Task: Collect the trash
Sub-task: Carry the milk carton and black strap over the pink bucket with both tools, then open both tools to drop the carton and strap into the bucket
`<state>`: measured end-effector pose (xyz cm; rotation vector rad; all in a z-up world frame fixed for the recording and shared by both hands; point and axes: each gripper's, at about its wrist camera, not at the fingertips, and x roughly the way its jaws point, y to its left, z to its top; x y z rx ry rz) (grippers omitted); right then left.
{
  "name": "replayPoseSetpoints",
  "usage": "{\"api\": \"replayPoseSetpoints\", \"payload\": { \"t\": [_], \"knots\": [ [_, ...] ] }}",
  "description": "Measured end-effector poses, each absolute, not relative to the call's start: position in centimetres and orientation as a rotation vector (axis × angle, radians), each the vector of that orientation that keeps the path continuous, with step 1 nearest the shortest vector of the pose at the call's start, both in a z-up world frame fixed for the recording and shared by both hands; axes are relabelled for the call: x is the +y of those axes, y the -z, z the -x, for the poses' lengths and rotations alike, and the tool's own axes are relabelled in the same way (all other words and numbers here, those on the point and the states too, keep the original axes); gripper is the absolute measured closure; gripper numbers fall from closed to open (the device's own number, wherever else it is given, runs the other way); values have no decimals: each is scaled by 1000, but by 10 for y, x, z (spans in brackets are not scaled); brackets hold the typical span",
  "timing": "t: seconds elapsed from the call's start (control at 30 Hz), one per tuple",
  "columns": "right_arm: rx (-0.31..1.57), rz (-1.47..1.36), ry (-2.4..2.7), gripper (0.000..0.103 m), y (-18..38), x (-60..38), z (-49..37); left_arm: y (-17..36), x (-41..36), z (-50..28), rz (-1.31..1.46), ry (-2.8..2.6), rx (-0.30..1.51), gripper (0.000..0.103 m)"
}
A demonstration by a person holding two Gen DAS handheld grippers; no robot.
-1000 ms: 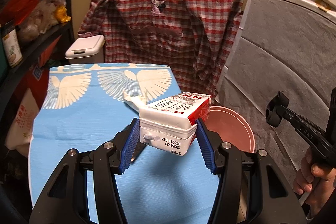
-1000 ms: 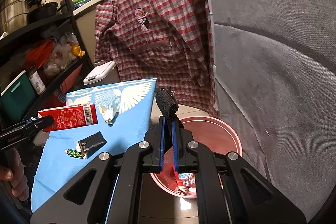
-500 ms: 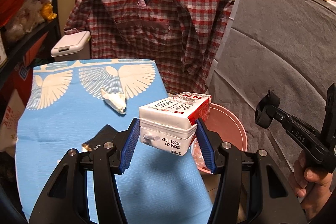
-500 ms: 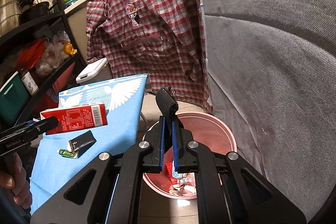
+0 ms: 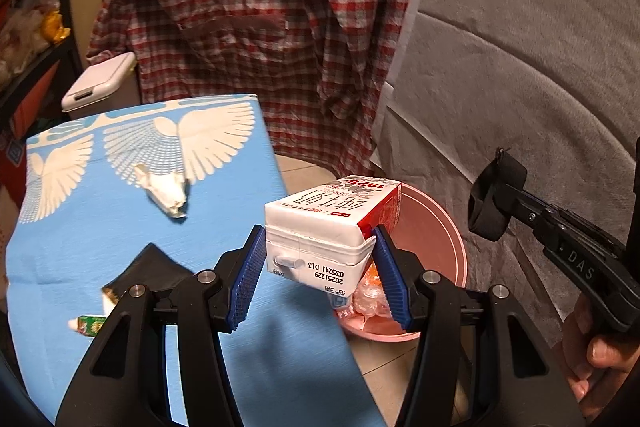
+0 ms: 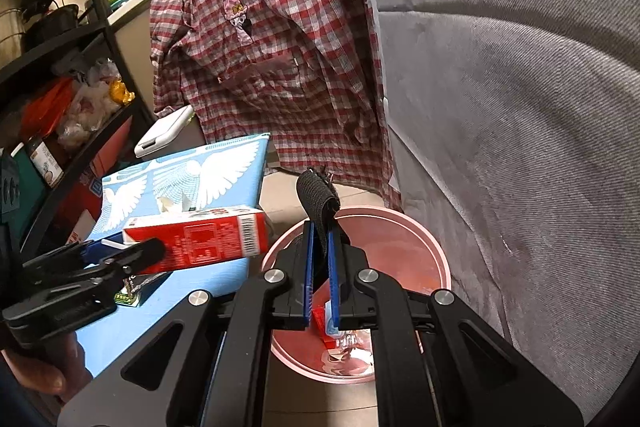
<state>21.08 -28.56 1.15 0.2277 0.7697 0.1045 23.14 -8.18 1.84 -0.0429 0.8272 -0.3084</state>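
Disposal is the step in hand: the left gripper (image 5: 320, 267) is clamping a white-and-red rectangular drink carton (image 5: 334, 223) between its blue ribbed pads, holding it in the air at the edge of the blue cloth-covered table (image 5: 120, 227), just short of the round pink plastic bin (image 6: 416, 227) on the floor. Next, I judge, the carton needs carrying over the bin's mouth before the jaws are parting. The right gripper (image 6: 319, 283) is pinching a black fabric strap (image 6: 316, 197), jaws nearly closed, above the bin. A crumpled white tissue (image 5: 164, 189), a black wrapper (image 5: 150, 267) and a small green packet (image 5: 90, 325) are lying on the table. The bin's contents are partly hidden by the grippers and hard to make out.
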Motion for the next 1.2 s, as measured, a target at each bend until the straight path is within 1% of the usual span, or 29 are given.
{"api": "replayPoseSetpoints", "payload": {
  "t": [0.1, 0.2, 0.23, 0.27, 0.33, 0.6, 0.8, 0.83, 0.9, 1.03, 1.13, 1.2],
  "knots": [
    [781, -233, -98, 96, -9, -286, -216, -12, -92, -239, 24, 314, 842, 49],
    [787, -227, -83, 87, -9, -285, -220, -6, -99, -248, 23, 346, 857, 49],
    [788, -228, -75, 73, -9, -286, -220, -5, -100, -250, 28, 356, 860, 48],
    [785, -232, -71, 66, -9, -287, -221, -4, -99, -252, 35, 359, 858, 48],
    [784, -233, -66, 66, -10, -288, -222, -6, -93, -252, 53, 356, 848, 44],
    [764, -279, -46, 66, -19, -295, -219, -34, -50, -242, 108, 317, 780, 45],
    [731, -260, -73, 66, -35, -277, -208, -68, -7, -222, 115, 276, 689, 54],
    [727, -261, -77, 66, -37, -275, -206, -74, 2, -217, 107, 266, 670, 57],
    [710, -267, -92, 66, -43, -270, -201, -87, 26, -206, 81, 231, 640, 58],
    [688, -259, -121, 66, -51, -256, -189, -104, 80, -188, 83, 155, 618, 65],
    [681, -234, -142, 66, -51, -242, -182, -108, 118, -175, 105, 110, 617, 66],
    [685, -212, -155, 70, -50, -232, -180, -102, 144, -167, 115, 75, 626, 66]
  ]
}}
